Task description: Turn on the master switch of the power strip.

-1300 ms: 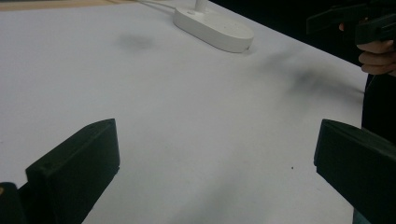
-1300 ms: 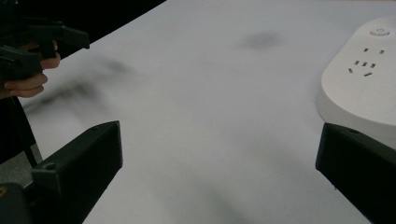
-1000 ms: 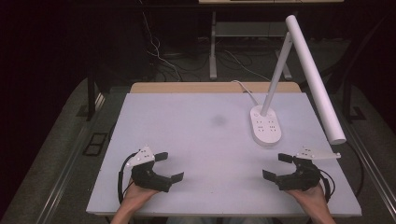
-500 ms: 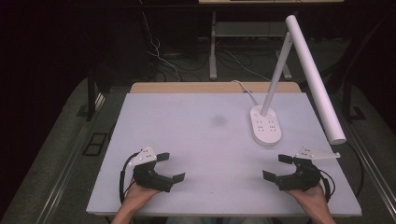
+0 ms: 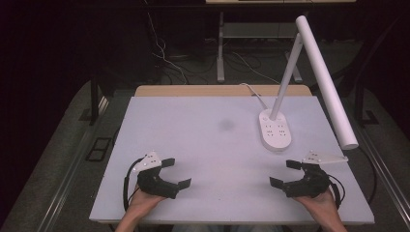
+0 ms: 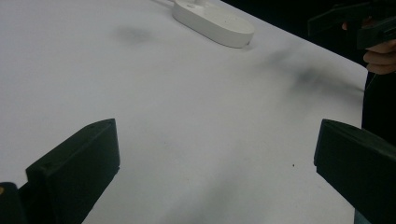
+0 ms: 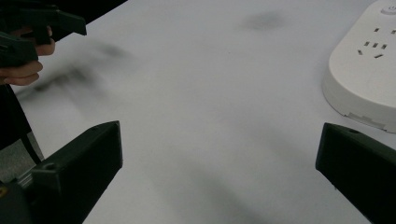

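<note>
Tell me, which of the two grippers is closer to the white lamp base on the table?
The right. The right gripper sits just in front of the lamp base, jaws open, not touching it. The left gripper lies far across the table near its front left.

Loads of bare table (image 5: 203,140) between the 2 grippers; the only obstacle is the lamp base (image 5: 275,129) with its slanted arm (image 5: 325,82) far right.

left gripper (image 5: 175,173): black, grey plate on top | right gripper (image 5: 285,174): black, grey plate on top | table (image 5: 193,125): plain pale grey-white, faint dark smudge noted ahead of the fingers, tan strip along far edge | lamp (image 5: 323,77): white throughout, base (image 5: 275,130) marked with small dark socket slots
</note>
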`<state>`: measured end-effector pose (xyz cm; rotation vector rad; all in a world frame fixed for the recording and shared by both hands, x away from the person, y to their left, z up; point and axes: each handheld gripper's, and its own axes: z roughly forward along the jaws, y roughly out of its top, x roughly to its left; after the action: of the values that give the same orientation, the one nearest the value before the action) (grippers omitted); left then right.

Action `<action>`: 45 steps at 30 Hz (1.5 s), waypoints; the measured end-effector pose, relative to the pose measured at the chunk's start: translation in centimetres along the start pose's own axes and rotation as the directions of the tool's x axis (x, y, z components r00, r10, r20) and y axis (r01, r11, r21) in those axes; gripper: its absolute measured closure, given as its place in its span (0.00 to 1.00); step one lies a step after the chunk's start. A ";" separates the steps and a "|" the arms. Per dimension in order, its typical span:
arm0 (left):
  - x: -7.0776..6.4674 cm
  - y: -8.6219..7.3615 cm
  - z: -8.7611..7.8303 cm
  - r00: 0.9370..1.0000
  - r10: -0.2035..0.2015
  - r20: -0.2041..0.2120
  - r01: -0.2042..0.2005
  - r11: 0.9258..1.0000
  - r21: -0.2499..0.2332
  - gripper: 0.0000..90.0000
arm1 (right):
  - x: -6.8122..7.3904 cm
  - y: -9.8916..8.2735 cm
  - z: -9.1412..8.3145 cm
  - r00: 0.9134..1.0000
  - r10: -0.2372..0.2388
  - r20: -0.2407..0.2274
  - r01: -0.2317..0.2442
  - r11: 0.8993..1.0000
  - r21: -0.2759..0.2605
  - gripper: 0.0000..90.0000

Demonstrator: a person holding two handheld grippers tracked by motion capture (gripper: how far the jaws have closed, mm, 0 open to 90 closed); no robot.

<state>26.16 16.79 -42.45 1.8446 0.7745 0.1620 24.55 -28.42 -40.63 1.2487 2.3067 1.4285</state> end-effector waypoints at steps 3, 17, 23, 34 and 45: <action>0.1 0.0 0.0 1.000 -0.001 0.000 0.001 1.000 -0.002 0.00 | 0.0 0.2 0.0 1.000 0.008 0.004 -0.008 1.000 -0.002 0.00; 0.1 -0.1 0.0 1.000 -0.001 -0.002 0.001 1.000 0.008 0.00 | -0.4 1.0 0.3 1.000 0.006 0.014 -0.006 1.000 0.019 0.00; 0.1 -0.1 0.0 1.000 -0.003 -0.004 0.003 1.000 0.008 0.00 | -0.7 1.7 0.3 1.000 0.007 0.017 -0.008 1.000 0.029 0.00; 0.1 -0.1 0.0 1.000 -0.003 -0.004 0.003 1.000 0.012 0.00 | -0.9 3.5 0.7 1.000 -0.023 0.021 0.022 0.998 0.053 0.00; 0.1 -0.1 0.0 1.000 -0.005 -0.004 0.005 1.000 0.009 0.00 | -1.1 5.4 1.2 0.998 -0.048 0.029 0.046 0.996 0.082 0.00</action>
<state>26.19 16.86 -42.53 1.8511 0.7839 0.1588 28.91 -27.32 -37.22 1.2200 2.3792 1.3029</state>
